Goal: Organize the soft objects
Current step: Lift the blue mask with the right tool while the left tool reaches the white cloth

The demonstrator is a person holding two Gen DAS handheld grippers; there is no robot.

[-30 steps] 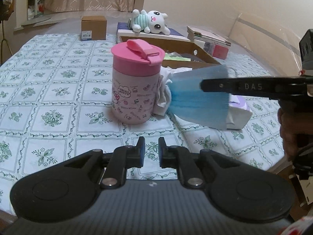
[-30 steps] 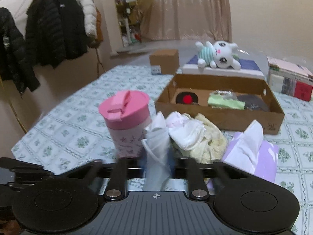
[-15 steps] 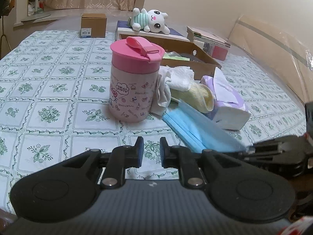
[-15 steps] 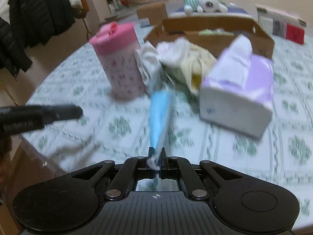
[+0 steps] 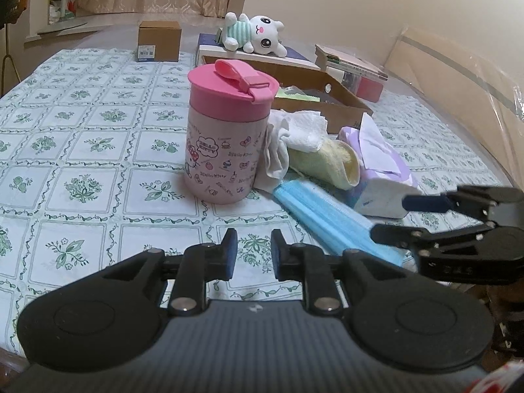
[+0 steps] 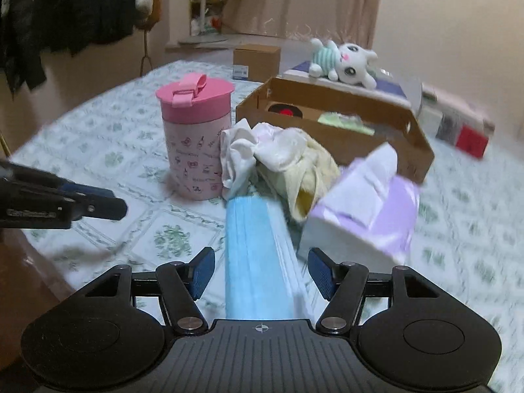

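my right tongs (image 6: pixel 261 273) just spread — blue mask (image 6: pixel 258 262) released on surface (image 5: pixel 98 150); left tongs (image 5: pixel 253 250) slightly parted, empty — next i'd pick cloth pile (image 6: pixel 262 154).

right claw (image 6: pixel 261 273) just opened, blue mask (image 6: pixel 258 262) released onto table

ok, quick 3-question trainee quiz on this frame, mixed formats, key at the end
1. True or false: the right gripper is clamped on the blue mask.
2. What touches the pink cup's right side in the left wrist view? A) white cloth B) plush toy C) small brown box
3. Fill in: the tissue pack's wrapper is ___.

Key: 1 false, its jaws have just been opening and the mask lies between them, untouched. 2 A. 3 purple.
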